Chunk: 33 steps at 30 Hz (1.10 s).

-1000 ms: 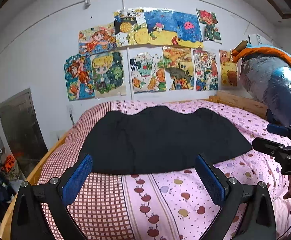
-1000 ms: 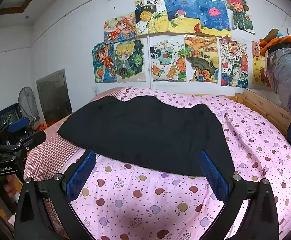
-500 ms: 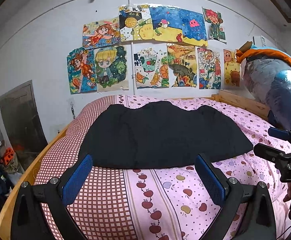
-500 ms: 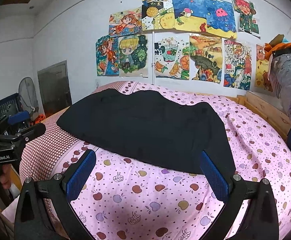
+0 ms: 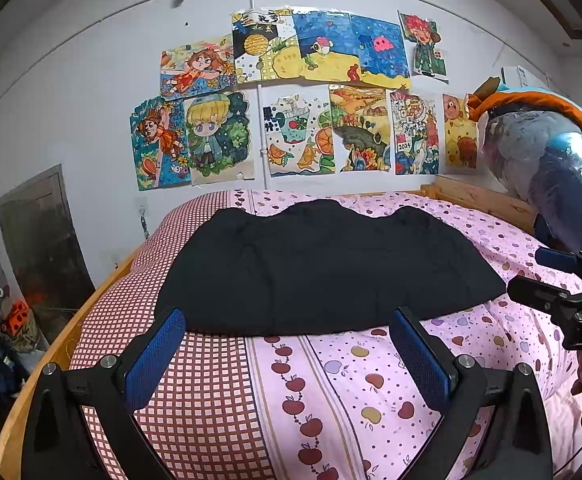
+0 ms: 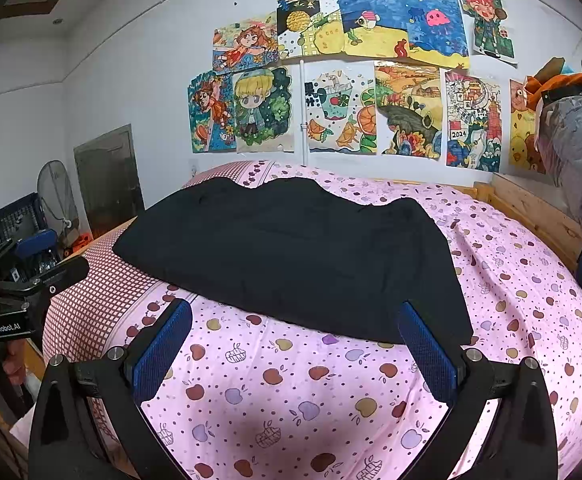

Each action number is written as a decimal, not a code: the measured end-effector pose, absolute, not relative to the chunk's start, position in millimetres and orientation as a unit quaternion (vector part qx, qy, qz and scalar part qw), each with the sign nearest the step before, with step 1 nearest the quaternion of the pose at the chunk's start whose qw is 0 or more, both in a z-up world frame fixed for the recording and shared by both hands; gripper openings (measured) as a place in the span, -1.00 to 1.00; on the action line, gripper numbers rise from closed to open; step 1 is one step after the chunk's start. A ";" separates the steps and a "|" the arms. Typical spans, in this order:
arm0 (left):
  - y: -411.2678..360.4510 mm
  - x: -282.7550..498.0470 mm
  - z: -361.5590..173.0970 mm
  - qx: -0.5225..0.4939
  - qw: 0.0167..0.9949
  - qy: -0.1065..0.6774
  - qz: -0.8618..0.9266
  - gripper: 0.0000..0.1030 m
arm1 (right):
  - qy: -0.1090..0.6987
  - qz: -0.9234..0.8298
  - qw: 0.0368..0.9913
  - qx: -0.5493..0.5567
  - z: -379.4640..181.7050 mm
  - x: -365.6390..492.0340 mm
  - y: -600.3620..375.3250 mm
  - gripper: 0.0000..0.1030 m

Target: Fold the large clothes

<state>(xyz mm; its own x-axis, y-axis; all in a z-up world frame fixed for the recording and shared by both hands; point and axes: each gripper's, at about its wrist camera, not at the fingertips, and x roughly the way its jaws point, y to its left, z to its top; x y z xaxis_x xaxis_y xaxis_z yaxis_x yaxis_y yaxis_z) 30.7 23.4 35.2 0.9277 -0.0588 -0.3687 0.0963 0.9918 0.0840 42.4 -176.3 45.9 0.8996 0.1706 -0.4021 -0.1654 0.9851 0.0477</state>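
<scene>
A large black garment (image 5: 323,268) (image 6: 291,252) lies spread flat across the bed, its near hem facing me. My left gripper (image 5: 287,356) hangs open above the bedcover just short of that hem, nothing between its blue pads (image 5: 153,358). My right gripper (image 6: 291,354) is open too, near the garment's front right corner, pads (image 6: 427,350) empty. Each gripper shows at the edge of the other's view: the right one (image 5: 563,300) and the left one (image 6: 23,280).
The bed carries a pink apple-print cover (image 6: 331,392) with a red checked strip (image 5: 195,400) on the left. A wooden bed frame (image 5: 479,200) runs along the right and back. Bagged bedding (image 5: 551,168) is stacked at the right. A fan (image 6: 57,196) and clutter stand at the left.
Both views have tilted down a little and drawn slightly back, so the garment sits lower in frame. Both grippers stay open; the garment has not moved.
</scene>
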 end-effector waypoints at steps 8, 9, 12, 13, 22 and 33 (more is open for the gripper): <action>22.5 30.4 35.7 0.050 0.981 0.186 -0.039 1.00 | 0.210 0.088 0.974 0.008 46.1 43.9 -179.0 0.97; 22.4 30.3 35.5 0.050 0.981 0.186 -0.039 1.00 | 0.210 0.088 0.974 0.009 46.1 44.3 -179.6 0.97; 22.5 30.3 35.7 0.050 0.981 0.186 -0.039 1.00 | 0.210 0.088 0.974 0.008 46.2 44.4 -180.3 0.97; 22.5 30.2 35.5 0.051 0.981 0.185 -0.039 1.00 | 0.210 0.088 0.974 0.007 46.2 44.2 -180.2 0.97; 23.0 30.5 36.1 0.051 0.980 0.186 -0.040 1.00 | 0.210 0.086 0.974 0.011 45.8 44.9 -183.5 0.97; 22.8 30.3 37.0 0.051 0.980 0.186 -0.040 1.00 | 0.212 0.086 0.973 0.011 44.0 45.7 -184.0 0.97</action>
<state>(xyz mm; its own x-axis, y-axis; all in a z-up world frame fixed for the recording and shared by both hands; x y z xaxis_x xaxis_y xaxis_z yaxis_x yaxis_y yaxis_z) 30.3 22.8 37.0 0.9275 -0.0591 -0.3691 0.0968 0.9917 0.0844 45.7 -184.0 44.0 0.8956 0.1722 -0.4103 -0.1625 0.9850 0.0587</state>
